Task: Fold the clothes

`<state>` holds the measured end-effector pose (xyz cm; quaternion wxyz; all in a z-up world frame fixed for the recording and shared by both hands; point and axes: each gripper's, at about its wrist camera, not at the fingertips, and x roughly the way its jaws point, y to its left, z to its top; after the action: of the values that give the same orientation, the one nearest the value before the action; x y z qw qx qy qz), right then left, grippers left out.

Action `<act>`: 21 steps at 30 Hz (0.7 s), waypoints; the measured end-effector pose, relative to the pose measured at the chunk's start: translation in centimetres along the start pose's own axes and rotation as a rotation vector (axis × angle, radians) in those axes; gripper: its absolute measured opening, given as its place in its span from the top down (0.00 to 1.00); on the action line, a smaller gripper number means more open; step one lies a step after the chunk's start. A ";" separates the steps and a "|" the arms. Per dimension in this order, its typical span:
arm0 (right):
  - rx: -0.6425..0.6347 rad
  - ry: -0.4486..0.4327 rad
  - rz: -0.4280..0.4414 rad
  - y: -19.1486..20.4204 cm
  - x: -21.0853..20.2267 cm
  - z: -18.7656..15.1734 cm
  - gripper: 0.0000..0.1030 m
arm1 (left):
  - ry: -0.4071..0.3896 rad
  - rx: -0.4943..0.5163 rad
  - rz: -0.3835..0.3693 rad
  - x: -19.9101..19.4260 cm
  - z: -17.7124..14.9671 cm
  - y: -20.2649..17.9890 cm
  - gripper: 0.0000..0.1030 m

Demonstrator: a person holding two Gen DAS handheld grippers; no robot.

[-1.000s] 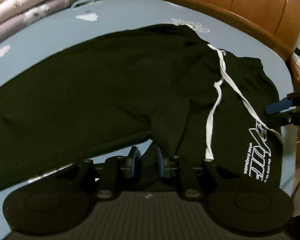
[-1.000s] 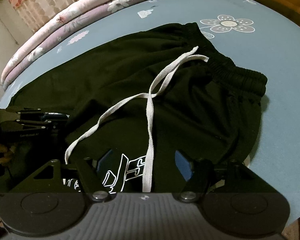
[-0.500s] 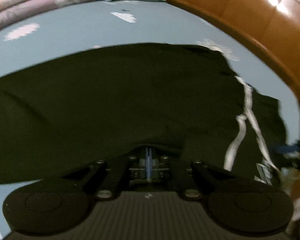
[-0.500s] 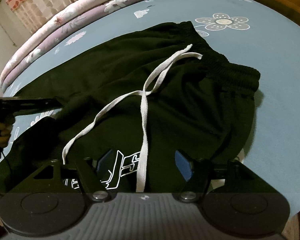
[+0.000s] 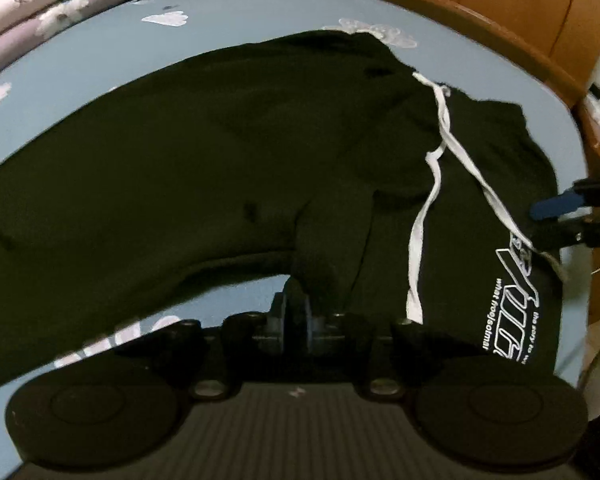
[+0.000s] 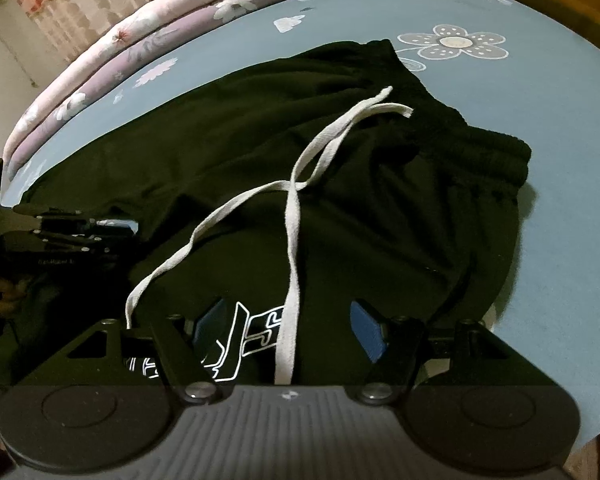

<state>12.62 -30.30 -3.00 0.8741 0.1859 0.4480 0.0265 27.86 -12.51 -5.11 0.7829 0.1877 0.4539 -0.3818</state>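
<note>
Black trousers (image 5: 188, 168) with a white drawstring (image 5: 420, 232) and white print (image 5: 512, 292) lie spread on the blue bedsheet (image 5: 80, 76). My left gripper (image 5: 296, 312) pinches a fold of the trousers at the crotch between its blue pads; its jaws are opening slightly, with cloth still between them. It also shows at the left of the right wrist view as the left gripper (image 6: 100, 232). My right gripper (image 6: 290, 328) stands open over the printed thigh (image 6: 256, 336), the drawstring (image 6: 292, 248) running between its fingers without being pressed. In the left wrist view the right gripper (image 5: 556, 208) sits at the trousers' right edge.
Folded floral quilts (image 6: 140, 48) are stacked at the far side of the bed. A wooden bed frame (image 5: 520, 28) curves round the far right. The sheet carries a flower print (image 6: 452, 44) beyond the waistband. A hand (image 6: 4, 292) shows at the left edge.
The left gripper's pads have closed on the crotch fold that lay between them. Its view swung over the trousers and came back. The right gripper has kept still and open.
</note>
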 end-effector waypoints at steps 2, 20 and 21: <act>0.001 -0.008 0.001 -0.1 -0.2 0.1 0.29 | -0.014 -0.019 0.038 0.0 0.4 0.8 0.95; -0.016 -0.022 0.051 -1.4 -0.6 0.9 0.28 | -0.113 -0.392 0.022 -5.0 -3.5 4.4 0.71; -0.027 -0.020 0.062 -1.3 -0.4 1.2 0.28 | -0.110 -0.410 0.017 -4.8 -3.9 4.3 0.68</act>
<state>13.11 -31.93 -2.50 0.8797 0.1883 0.4329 0.0577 27.49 -5.21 -3.28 0.8315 0.0073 0.4769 -0.2846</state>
